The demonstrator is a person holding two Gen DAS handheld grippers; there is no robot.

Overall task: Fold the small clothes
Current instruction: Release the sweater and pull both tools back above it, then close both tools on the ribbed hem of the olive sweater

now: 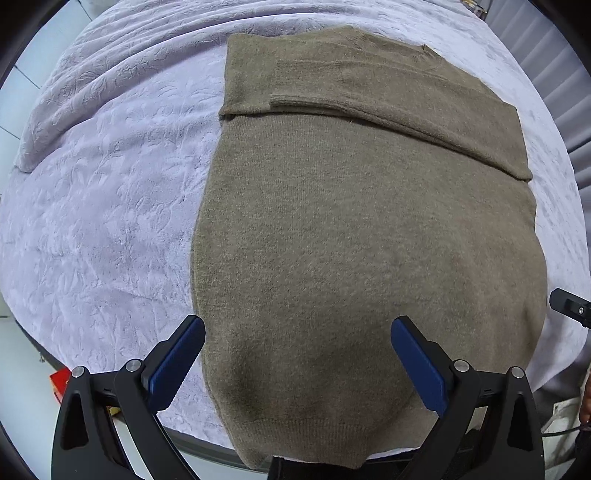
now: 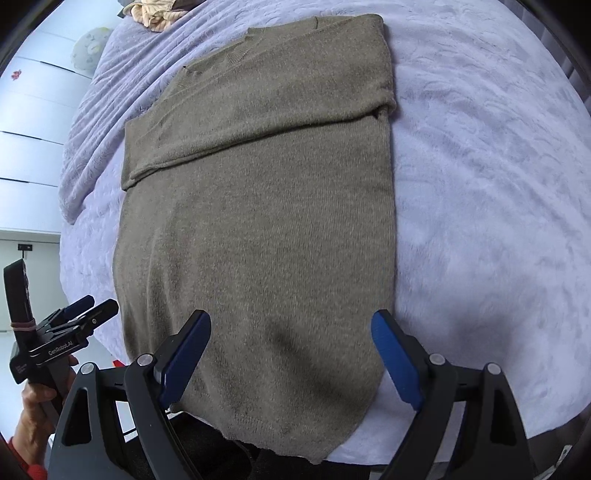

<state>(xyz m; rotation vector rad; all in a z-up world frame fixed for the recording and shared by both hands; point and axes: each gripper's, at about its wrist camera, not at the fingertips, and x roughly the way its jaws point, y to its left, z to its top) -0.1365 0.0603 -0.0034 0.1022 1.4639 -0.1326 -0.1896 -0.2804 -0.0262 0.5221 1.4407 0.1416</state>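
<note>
An olive-brown knit sweater [image 1: 362, 236] lies flat on the lavender bedspread [image 1: 103, 206], both sleeves folded across its chest, collar at the far end, hem hanging over the near edge. It also shows in the right wrist view [image 2: 266, 229]. My left gripper [image 1: 297, 328] is open and empty above the sweater's lower left part. My right gripper [image 2: 290, 325] is open and empty above the lower right part. The left gripper also shows at the left of the right wrist view [image 2: 88, 308], held by a hand.
The bedspread [image 2: 480, 184] spreads wide on both sides of the sweater, with a rumpled fold [image 1: 110, 55] at the far left. A striped cloth [image 2: 159, 13] lies at the far corner. A red box [image 1: 59, 384] sits below the bed's near edge.
</note>
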